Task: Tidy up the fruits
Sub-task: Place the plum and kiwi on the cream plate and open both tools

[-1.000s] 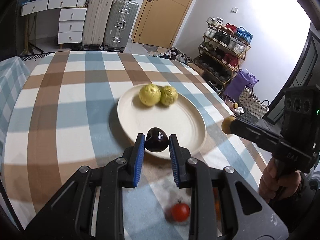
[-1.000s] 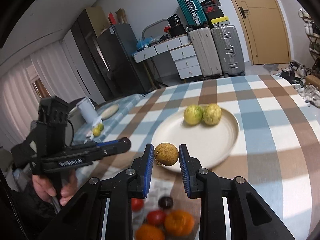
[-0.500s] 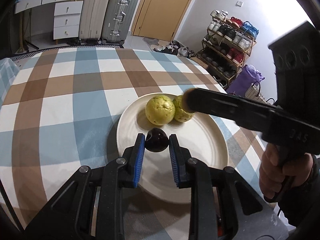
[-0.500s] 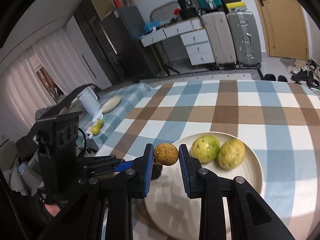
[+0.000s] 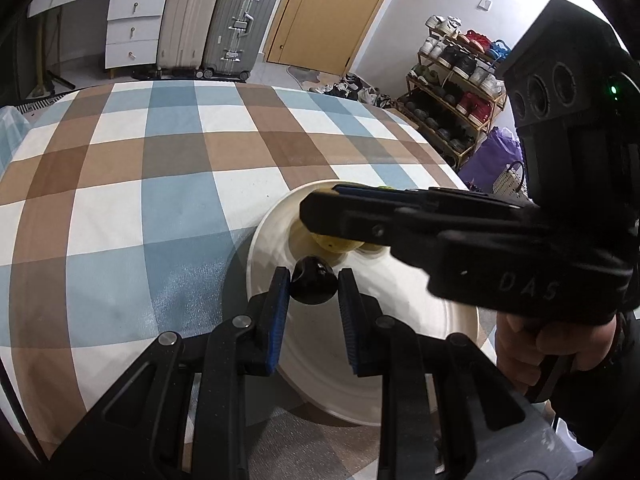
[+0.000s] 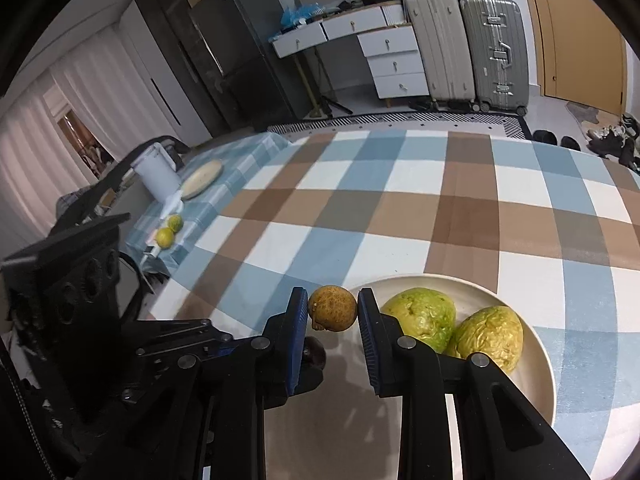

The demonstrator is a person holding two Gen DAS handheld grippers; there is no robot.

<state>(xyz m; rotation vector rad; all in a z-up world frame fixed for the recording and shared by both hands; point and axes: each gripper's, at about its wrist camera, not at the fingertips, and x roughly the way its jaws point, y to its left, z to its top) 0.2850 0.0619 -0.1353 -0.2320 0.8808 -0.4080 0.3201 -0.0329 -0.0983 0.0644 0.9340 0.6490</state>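
A: Take the cream plate point(image 6: 536, 368) as the landmark and go left to right. What sits furthest left of it?

B: Off the plate's left edge, on the checked tablecloth point(image 6: 400, 208), the left gripper point(image 5: 313, 286) comes in. Its blue pads are clamped on a dark, glossy round fruit point(image 5: 313, 285), held just over the plate's left part.

A: And from the right wrist view?

B: There the same dark fruit point(image 6: 314, 354) peeks out just left of the plate's rim, low beside the right gripper's left finger.

A: Next?

B: The right gripper point(image 6: 333, 309) sits above the plate's left rim, jaws closed narrow on a small brown, rough-skinned fruit point(image 6: 333, 309). In the left wrist view its black body crosses over the plate from the right, with a hand point(image 5: 532, 348) on the handle.

A: What is in the plate?

B: Two yellow-green fruits touching each other: one point(image 6: 420, 324) toward the middle, the other point(image 6: 490, 338) to its right, near the right rim.

A: Anything far from the plate?

B: Well beyond it, suitcases point(image 6: 468, 48) against the wall.
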